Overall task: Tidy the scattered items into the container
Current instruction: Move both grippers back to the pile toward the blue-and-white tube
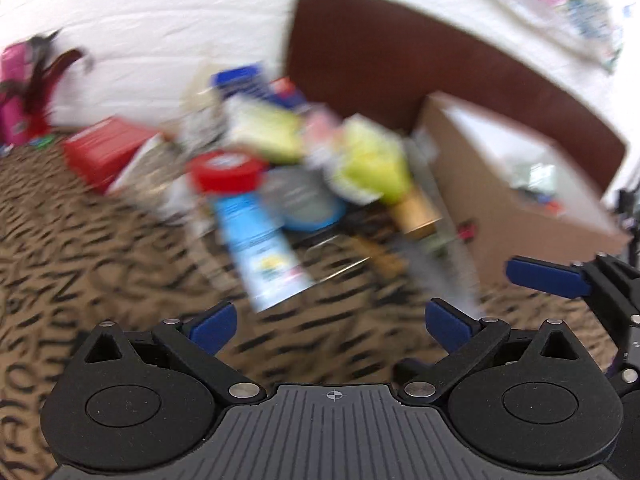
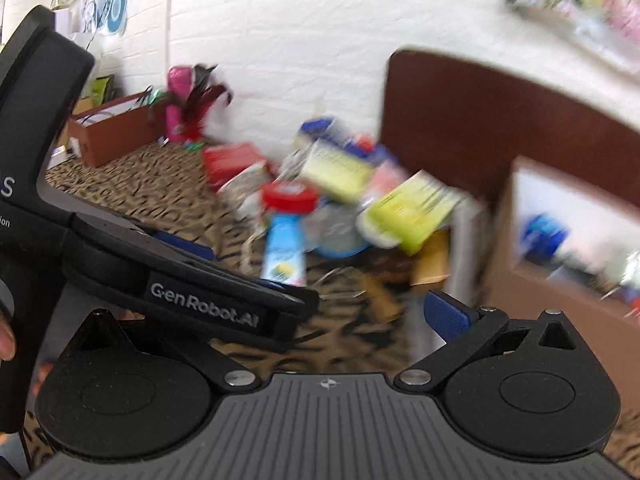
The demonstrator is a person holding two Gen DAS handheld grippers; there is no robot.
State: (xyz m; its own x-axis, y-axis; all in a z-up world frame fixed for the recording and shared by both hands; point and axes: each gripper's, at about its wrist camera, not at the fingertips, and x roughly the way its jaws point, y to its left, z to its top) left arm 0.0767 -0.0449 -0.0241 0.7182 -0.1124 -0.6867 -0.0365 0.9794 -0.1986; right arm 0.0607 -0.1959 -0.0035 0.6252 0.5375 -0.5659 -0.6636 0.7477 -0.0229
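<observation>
Both views are motion-blurred. A heap of scattered items lies on a leopard-print surface [image 1: 80,264]: a red round lid [image 1: 224,170] [image 2: 288,196], a light blue tube [image 1: 262,248] [image 2: 284,252], a blue-rimmed tin [image 1: 300,200], yellow-green packets [image 1: 372,164] [image 2: 408,212] and a red box [image 1: 104,148] [image 2: 232,160]. An open cardboard box [image 1: 516,216] [image 2: 560,304] stands right of the heap with things inside. My left gripper [image 1: 330,324] is open and empty, short of the tube. My right gripper [image 2: 332,316] is open and empty; the left gripper's body [image 2: 208,304] hides its left finger.
A dark brown board [image 1: 400,60] leans on the white brick wall behind the heap. A pink object with dark feathers [image 2: 184,100] and a second brown box [image 2: 116,132] stand at the far left. A fingertip [image 2: 6,340] shows at the left edge.
</observation>
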